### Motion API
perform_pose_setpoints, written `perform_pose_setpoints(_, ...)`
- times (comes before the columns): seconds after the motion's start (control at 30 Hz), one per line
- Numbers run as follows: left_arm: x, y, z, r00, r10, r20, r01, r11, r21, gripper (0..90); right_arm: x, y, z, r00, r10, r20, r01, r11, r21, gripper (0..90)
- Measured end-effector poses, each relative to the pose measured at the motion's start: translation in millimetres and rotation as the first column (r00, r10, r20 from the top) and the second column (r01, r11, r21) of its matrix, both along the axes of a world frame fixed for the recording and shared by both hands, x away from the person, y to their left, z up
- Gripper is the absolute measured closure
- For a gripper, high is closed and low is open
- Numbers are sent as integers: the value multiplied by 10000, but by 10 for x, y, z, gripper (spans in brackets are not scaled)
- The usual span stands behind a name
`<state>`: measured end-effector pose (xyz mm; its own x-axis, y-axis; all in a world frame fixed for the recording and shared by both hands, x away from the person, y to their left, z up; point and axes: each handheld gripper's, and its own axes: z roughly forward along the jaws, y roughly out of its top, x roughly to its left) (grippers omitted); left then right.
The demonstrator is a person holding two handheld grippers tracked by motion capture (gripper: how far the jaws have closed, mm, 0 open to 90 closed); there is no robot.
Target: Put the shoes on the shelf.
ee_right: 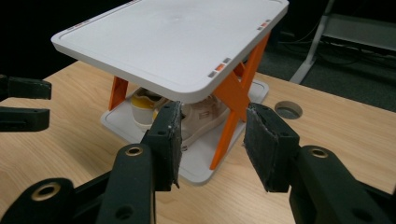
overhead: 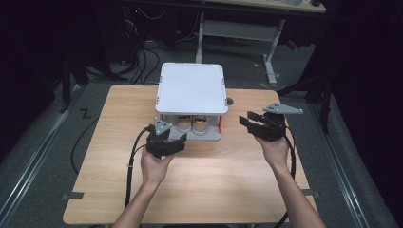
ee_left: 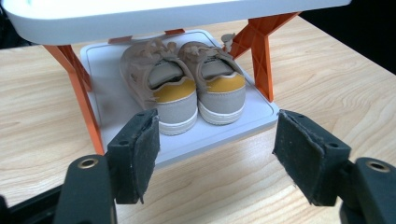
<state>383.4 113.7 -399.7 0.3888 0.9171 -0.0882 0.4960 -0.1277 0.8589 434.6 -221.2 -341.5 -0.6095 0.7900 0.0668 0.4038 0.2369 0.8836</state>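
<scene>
So there's a small two-tier shoe rack with white plastic shelves and orange X-shaped legs (overhead: 191,88) sitting at about 12 o'clock on the light wooden table (overhead: 109,180), toward the far edge. On its lower shelf sits a pair of beige suede sneakers with mustard-yellow heel patches (ee_left: 184,86), heels facing the person, side by side and touching. The left gripper (overhead: 167,138) hangs just in front of the rack's near edge, roughly 7 o'clock from the shoes, and its jaws stand wide apart with nothing between them; in the left gripper view the shoes sit right between the two black pads (ee_left: 140,149), but farther back. The right gripper (overhead: 251,119) is off at 3 o'clock from the rack, close to its right side but not touching, jaws parted with nothing gripped, aimed at the near orange leg (ee_right: 231,112).
</scene>
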Motion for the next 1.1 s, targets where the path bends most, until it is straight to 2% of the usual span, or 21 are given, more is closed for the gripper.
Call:
perform_pose_setpoints(0.2,-99,88,47,9999,-107,121,106,9999,65,297,-143,-210,-65,9999,-89,109,86,9996,285,550)
perform_pose_setpoints(0.33,-170,197,64,9997,-131,193,133,9999,-95,289,-202,-278,-121,9999,-121,43,121,9999,105,538)
perform_pose_setpoints(0.73,-292,477,47,9995,147,279,-137,9992,-373,280,-423,-489,-280,9981,-525,317,532,9984,-191,530)
perform_pose_setpoints(0.93,-338,564,-6,9998,51,180,-44,9993,-371,266,-493,-609,-396,9969,-777,154,776,9970,54,531)
perform_pose_setpoints(1.1,-361,646,-68,10000,41,72,-37,9984,-571,256,-526,-687,-526,9958,-906,-125,907,9958,131,530)
